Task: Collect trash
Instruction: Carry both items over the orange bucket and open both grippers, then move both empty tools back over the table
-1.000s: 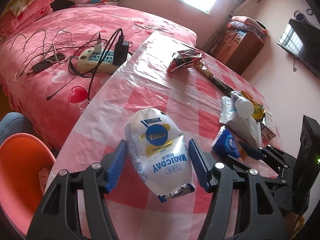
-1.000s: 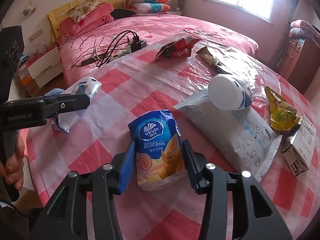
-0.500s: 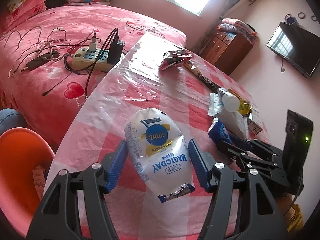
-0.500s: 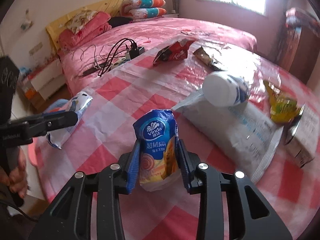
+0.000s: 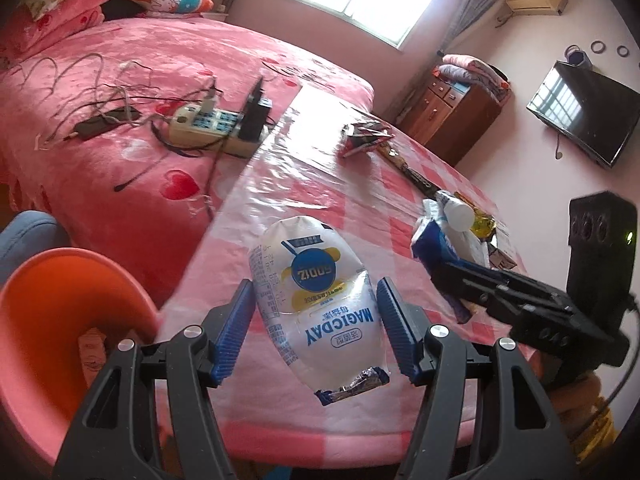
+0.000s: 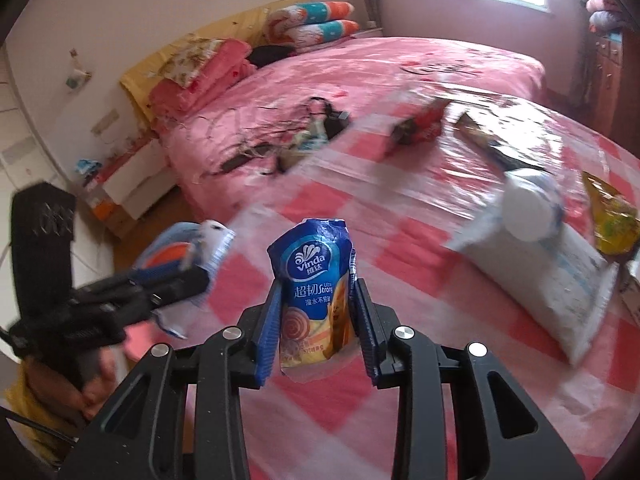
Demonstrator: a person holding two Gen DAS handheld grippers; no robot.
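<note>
Left tongs (image 5: 314, 334) clamp the Magicday pouch (image 5: 316, 296), right tongs (image 6: 316, 332) pinch the Vinda tissue pack (image 6: 314, 296); carry under way, both next need dropping into the orange bin (image 5: 48, 320).

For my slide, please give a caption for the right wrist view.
Right hand-held gripper shut on blue Vinda tissue pack above checked table.

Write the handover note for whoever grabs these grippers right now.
Left gripper: holding the white MAGICDAY pouch, lifted beside the orange bin.
Right gripper: shut on the blue Vinda tissue pack.
Done: both pieces picked up, neither dropped in yet.
Left on the table: red wrapper, dark long wrapper, white bottle, white bag, yellow wrapper.
</note>
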